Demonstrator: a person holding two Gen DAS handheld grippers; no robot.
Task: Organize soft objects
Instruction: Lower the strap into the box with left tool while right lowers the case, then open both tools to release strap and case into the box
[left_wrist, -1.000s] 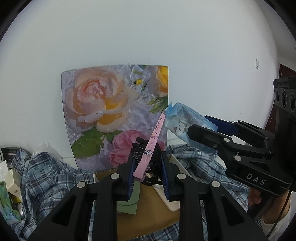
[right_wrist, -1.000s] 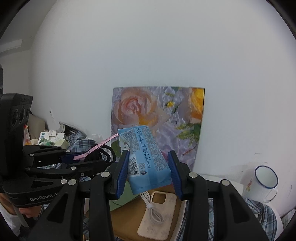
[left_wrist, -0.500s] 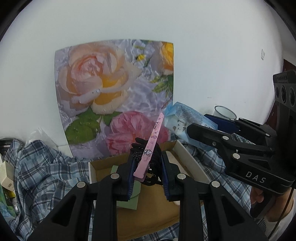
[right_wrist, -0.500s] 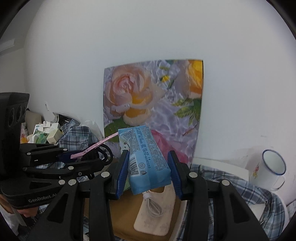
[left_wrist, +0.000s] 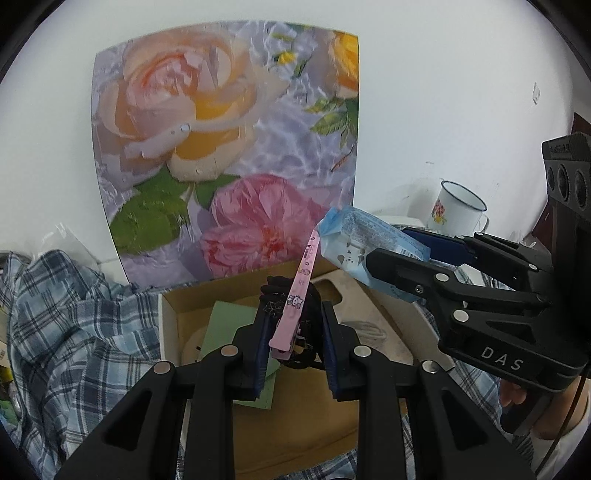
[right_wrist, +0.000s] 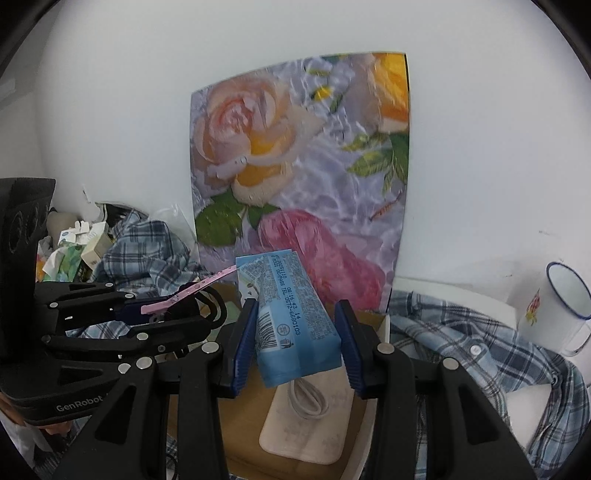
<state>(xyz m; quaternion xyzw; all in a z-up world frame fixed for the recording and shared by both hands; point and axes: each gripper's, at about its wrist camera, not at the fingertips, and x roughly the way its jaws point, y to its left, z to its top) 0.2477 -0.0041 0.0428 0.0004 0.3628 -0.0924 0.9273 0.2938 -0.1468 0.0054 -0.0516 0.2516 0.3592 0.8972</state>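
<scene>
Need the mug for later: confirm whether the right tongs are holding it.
No, the right tongs clamp a blue tissue pack; the enamel mug stands apart.

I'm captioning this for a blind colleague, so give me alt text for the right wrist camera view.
The right gripper holds a blue tissue pack above an open cardboard box containing a beige phone case and a white cable. Beside it, the left gripper holds a pink strap; behind stands a rose poster.
</scene>
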